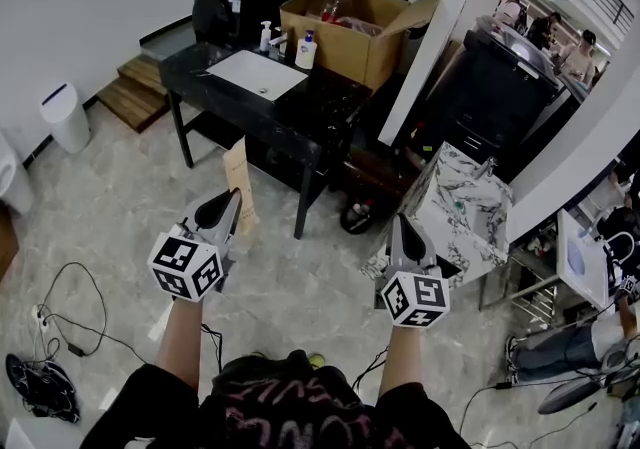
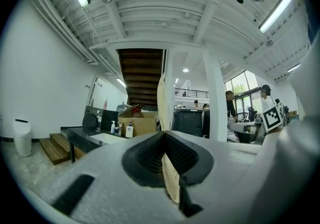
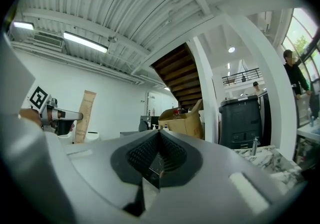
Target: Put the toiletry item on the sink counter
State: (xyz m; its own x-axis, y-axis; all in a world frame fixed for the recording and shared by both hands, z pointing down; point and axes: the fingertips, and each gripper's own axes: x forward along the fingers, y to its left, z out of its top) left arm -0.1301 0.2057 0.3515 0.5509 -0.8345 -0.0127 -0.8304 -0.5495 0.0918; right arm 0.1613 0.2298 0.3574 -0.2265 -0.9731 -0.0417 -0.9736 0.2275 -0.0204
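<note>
Marbled floor (image 1: pixel 110 207) w/ black sink desk (image 1: pixel 200 75) ahead. Left gripper (image 1: pixel 232 199) fingers closed on upright tan packet (image 1: pixel 240 177), over floor, short of desk. Right gripper (image 1: pixel 400 225) fingers closed too.

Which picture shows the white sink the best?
The head view: it looks down into the whole white sink in the black counter. The left gripper view shows the sink only as a thin pale strip, side-on. In the right gripper view it is too small to make out.
</note>
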